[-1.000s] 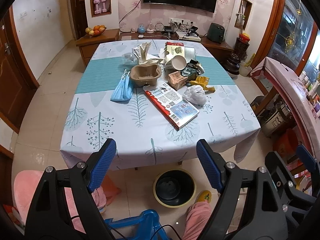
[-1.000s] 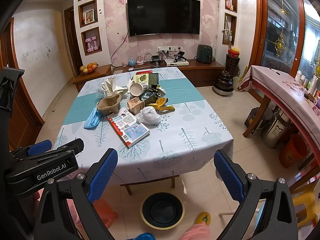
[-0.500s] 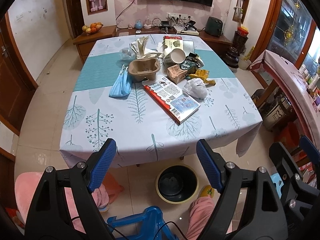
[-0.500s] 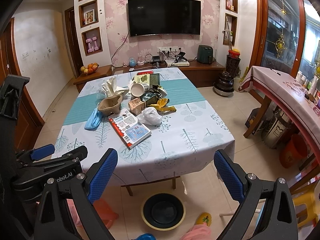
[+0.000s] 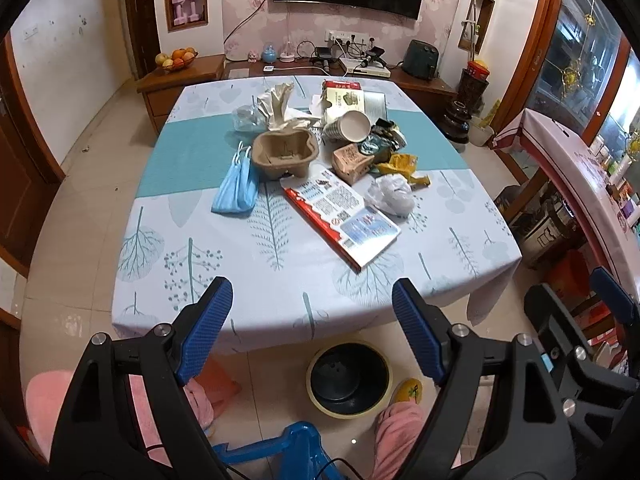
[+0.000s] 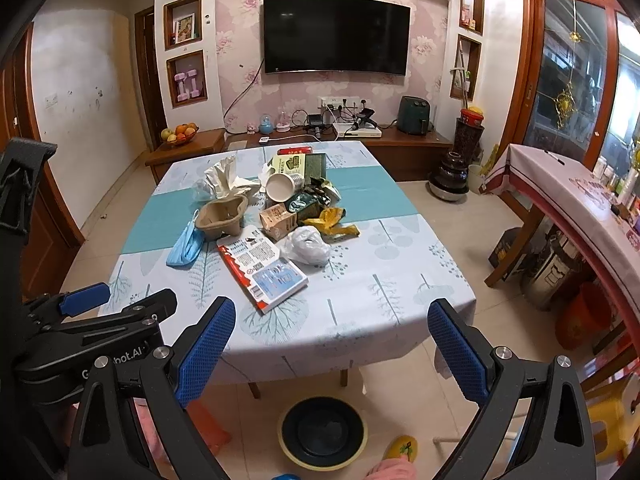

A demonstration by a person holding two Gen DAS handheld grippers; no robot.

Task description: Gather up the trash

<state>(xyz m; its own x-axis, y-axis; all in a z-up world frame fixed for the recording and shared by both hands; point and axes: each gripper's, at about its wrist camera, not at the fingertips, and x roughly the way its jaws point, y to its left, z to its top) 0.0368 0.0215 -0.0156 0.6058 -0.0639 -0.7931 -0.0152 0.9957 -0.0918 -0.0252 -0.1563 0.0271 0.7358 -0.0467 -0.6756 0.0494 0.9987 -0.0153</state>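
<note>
Blue rubber pads frame the left wrist view, where the left gripper (image 5: pixel 308 308) hangs with its jaws wide and empty over the near edge of the counter (image 5: pixel 248 280). Well ahead of the jaws lies the trash: a flat red-and-white box (image 5: pixel 340 216) nearest, a blue face mask (image 5: pixel 236 188) ahead to the left, a crumpled white bag (image 5: pixel 392 194) ahead to the right. Behind these sit a brown pulp cup tray (image 5: pixel 285 154), a tipped paper cup (image 5: pixel 352 126) and a small brown carton (image 5: pixel 352 162). Below the jaws, on the floor under the counter's edge, stands a dark bin (image 5: pixel 349 376) with a pale rim.

In the right wrist view the right gripper (image 6: pixel 332 340) is likewise spread wide and holds nothing. The same heap sits ahead and slightly left of its jaws, the flat box (image 6: pixel 262 266) nearest, the white bag (image 6: pixel 308 245) just beyond it, a yellow wrapper (image 6: pixel 332 222) farther back. The bin (image 6: pixel 322 432) lies on the floor beneath the jaws. The left gripper shows at the lower left of this view.

Nothing appears collected yet. The likely trouble: the flat box lies flush on the cloth, so jaws closing on it may snag the tablecloth and drag the heap; light pieces such as the mask or bag could slip free and miss the bin, which sits partly under the counter.
</note>
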